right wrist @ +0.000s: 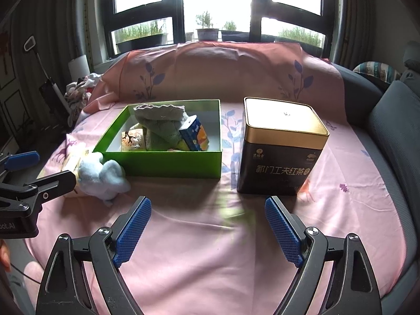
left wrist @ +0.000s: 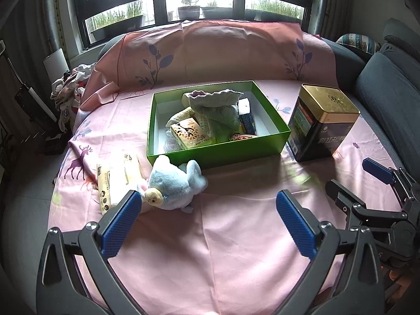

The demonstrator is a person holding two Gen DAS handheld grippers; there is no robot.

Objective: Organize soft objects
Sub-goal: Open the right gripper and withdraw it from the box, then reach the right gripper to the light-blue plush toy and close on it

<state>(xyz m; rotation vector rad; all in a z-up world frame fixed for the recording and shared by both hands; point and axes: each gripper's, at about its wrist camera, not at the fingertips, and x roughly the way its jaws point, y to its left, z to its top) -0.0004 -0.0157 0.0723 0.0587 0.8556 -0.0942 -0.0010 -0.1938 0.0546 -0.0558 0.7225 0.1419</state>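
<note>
Both jaws gape empty: left hand-held gripper [left wrist: 208,219], right hand-held gripper [right wrist: 207,227]. Next likely pickup, the blue plush toy [left wrist: 172,183], lies lower left against the green box [left wrist: 218,155].

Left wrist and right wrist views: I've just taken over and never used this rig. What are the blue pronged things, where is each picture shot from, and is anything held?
Each picture comes from a camera on a hand-held gripper, looking along its two blue-padded fingers. The left gripper and right gripper are both open and hold nothing; each also shows at the edge of the other's view. On the pink sheet sits a green box already holding towels and small packs. Against its near left corner lies a blue plush toy, with a tissue pack beside it. A dark tin with a gold lid stands right of the box.
</note>
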